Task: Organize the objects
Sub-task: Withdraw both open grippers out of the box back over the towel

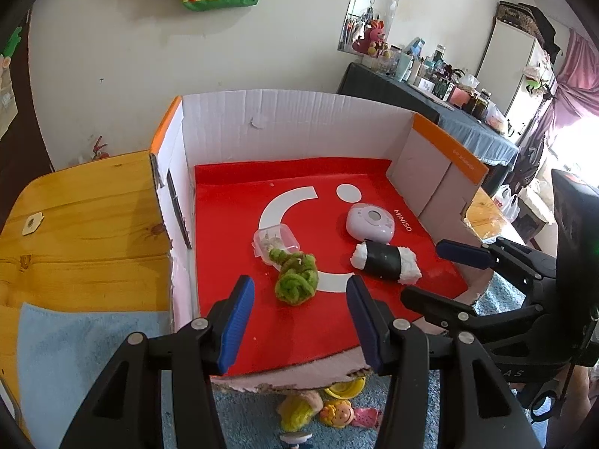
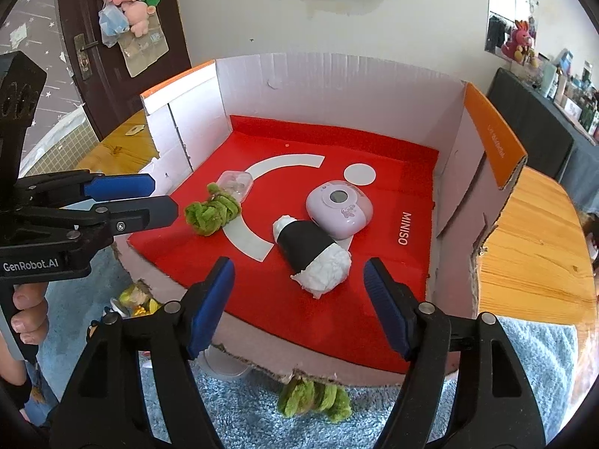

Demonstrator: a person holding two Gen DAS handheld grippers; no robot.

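Observation:
An open-fronted cardboard box [image 1: 262,127] with a red liner holds a green fuzzy toy [image 1: 297,278], a small clear plastic case [image 1: 275,241], a lilac rounded gadget [image 1: 370,220] and a white plush roll with a black band [image 1: 385,262]. My left gripper [image 1: 299,288] is open at the box's front edge, just short of the green toy [image 2: 213,211], with nothing between its pads. My right gripper [image 2: 297,267] is open too, its fingers either side of the plush roll [image 2: 310,254] without touching it. Each gripper shows in the other's view: right gripper [image 1: 423,271], left gripper [image 2: 164,196].
The box sits on a wooden table [image 1: 86,224] with a light blue towel [image 1: 75,355] at its left. Below the front edge, small toys [image 1: 318,408] and another green fuzzy toy [image 2: 314,400] lie on a blue rug. A person's hand [image 2: 30,318] grips the left handle.

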